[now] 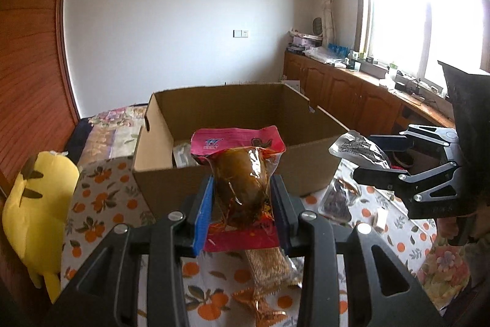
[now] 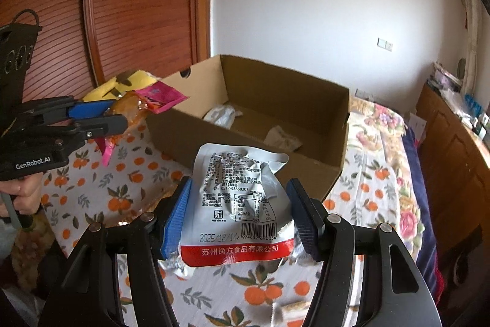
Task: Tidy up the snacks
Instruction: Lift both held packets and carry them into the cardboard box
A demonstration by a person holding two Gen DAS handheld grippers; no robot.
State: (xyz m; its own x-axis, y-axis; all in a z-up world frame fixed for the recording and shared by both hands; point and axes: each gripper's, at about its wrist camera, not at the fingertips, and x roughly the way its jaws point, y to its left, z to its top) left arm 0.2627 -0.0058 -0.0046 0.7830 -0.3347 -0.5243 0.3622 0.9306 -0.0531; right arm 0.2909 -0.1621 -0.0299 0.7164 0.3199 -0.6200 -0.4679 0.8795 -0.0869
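My left gripper [image 1: 242, 206] is shut on a pink-topped snack packet with brown food inside [image 1: 242, 170], held above the cloth just in front of the open cardboard box [image 1: 232, 176]. My right gripper [image 2: 239, 213] is shut on a silver packet with printed text and a red band [image 2: 235, 204], held near the box's front wall [image 2: 245, 155]. Each gripper shows in the other's view: the right one [image 1: 372, 166] with its silver packet [image 1: 355, 147], the left one [image 2: 118, 115] with the pink packet [image 2: 153, 100]. The box holds a few pale packets [image 2: 223, 114].
A bed with an orange-print cloth [image 2: 101, 198] carries loose snacks: a brown packet [image 1: 272, 268], a dark packet [image 1: 335, 201], a small white piece [image 1: 379, 218]. A yellow plush toy [image 1: 36, 204] lies left of the box. Wooden cabinets [image 1: 352, 100] stand to the right.
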